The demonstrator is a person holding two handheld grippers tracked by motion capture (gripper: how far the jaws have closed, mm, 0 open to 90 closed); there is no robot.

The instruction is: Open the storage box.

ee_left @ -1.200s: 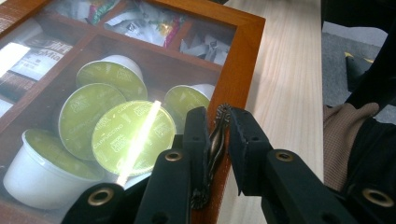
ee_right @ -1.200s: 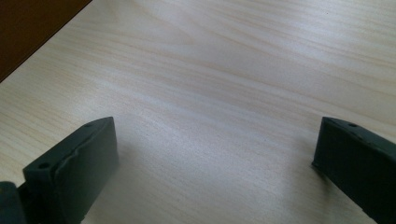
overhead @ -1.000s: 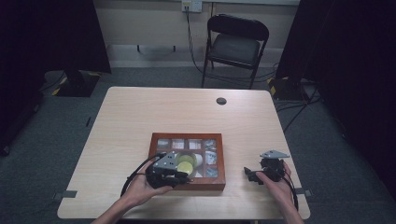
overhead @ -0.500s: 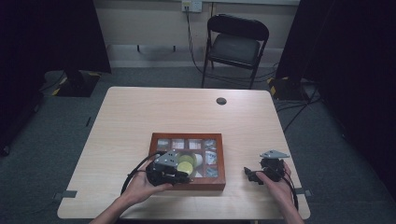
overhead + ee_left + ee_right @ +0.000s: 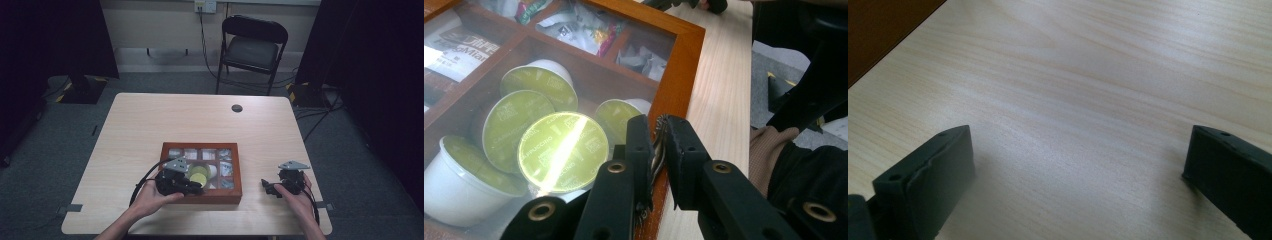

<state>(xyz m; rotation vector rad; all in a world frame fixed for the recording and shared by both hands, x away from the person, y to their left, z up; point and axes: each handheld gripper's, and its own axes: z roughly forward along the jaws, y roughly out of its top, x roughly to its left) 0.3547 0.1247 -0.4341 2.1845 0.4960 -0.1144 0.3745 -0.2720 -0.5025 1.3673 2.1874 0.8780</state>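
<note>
A wooden compartment box (image 5: 238, 172) lies on the table near its front edge, with a glossy pane over the compartments. Several green-topped coffee pods (image 5: 561, 150) fill one compartment (image 5: 198, 175); packets lie in the others. My left gripper (image 5: 197, 189) lies at the box's front edge, held from the left. In the left gripper view its jaws (image 5: 656, 122) are pinched together on the box's wooden frame (image 5: 679, 65). My right gripper (image 5: 267, 187) rests on the bare table to the right of the box, and its jaws (image 5: 1078, 145) stand wide apart with nothing between them.
A small dark disc (image 5: 237, 108) lies at the table's far side. A black folding chair (image 5: 252, 50) stands behind the table. Bare wood (image 5: 1088, 60) stretches in front of the right gripper.
</note>
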